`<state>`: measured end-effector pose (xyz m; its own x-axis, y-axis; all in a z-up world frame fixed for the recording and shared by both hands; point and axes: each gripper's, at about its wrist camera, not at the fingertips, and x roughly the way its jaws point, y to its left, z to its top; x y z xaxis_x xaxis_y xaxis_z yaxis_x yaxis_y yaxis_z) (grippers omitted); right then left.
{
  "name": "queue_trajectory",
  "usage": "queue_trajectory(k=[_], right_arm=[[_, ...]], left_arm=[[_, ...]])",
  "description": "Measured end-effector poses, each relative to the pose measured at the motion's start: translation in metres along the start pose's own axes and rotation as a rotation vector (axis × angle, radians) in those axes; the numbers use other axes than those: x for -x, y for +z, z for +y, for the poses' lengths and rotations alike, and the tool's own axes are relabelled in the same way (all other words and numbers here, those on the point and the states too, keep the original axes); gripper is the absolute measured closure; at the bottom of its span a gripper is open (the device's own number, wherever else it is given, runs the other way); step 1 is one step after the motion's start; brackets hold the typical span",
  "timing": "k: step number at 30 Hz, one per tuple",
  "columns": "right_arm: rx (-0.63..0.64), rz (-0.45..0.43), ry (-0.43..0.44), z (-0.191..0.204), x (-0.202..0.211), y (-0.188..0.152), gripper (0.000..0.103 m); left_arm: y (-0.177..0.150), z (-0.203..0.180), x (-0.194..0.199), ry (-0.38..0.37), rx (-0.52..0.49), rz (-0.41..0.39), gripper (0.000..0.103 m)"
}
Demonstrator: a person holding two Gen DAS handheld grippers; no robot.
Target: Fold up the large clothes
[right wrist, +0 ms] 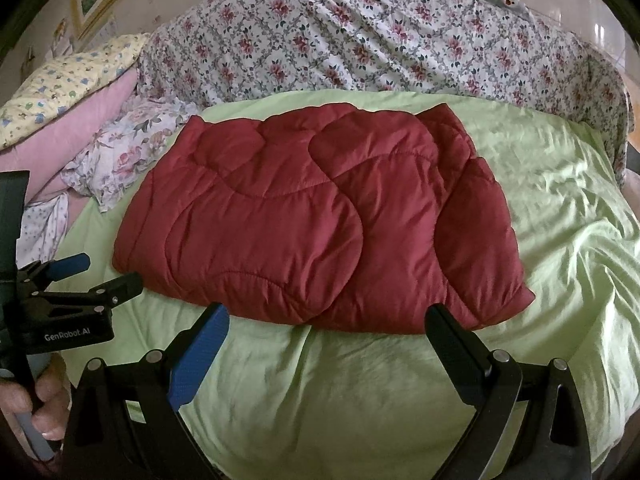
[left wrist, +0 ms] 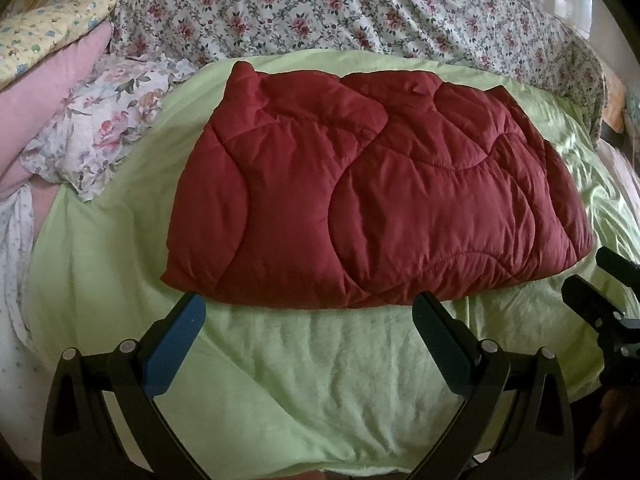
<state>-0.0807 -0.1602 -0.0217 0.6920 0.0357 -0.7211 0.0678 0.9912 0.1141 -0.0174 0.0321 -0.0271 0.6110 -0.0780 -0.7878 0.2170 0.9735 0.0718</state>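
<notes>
Fingers of the left gripper (left wrist: 308,306) and the right gripper (right wrist: 326,318) are standing spread wide and empty, both hovering over the wrinkled light-green sheet (left wrist: 320,380) just short of the near edge. Beyond them the maroon quilted comforter (left wrist: 372,188) is lying folded into a puffy rectangle with curved stitching, and a floral bedspread (left wrist: 320,12) is bunching up behind it.
</notes>
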Motion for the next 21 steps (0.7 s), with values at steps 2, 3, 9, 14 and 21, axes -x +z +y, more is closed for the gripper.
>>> queue_trajectory(k=[2, 3, 9, 14, 21], right_arm=[[0.000, 0.002, 0.001, 0.0004, -0.0005, -0.0001, 0.004], [0.001, 0.004, 0.003, 0.0002, -0.0012, -0.0001, 0.004], [0.000, 0.005, 0.003, 0.0000, -0.0020, 0.0002, 0.004], [-0.004, 0.006, 0.004, -0.0005, -0.0028, -0.0006, 0.004], [-0.007, 0.002, 0.007, -0.0012, -0.0019, -0.0012, 0.004]], left_arm=[[0.0003, 0.0001, 0.0002, 0.002, -0.001, 0.000, 0.000], [0.0003, 0.0002, 0.0001, 0.001, -0.001, 0.000, 0.000], [0.0002, -0.0004, 0.0004, 0.004, -0.003, -0.001, 0.000], [-0.0003, -0.0004, 0.0003, 0.001, 0.000, 0.001, 0.000], [-0.0002, -0.0011, 0.0010, 0.003, -0.001, -0.001, 0.000]])
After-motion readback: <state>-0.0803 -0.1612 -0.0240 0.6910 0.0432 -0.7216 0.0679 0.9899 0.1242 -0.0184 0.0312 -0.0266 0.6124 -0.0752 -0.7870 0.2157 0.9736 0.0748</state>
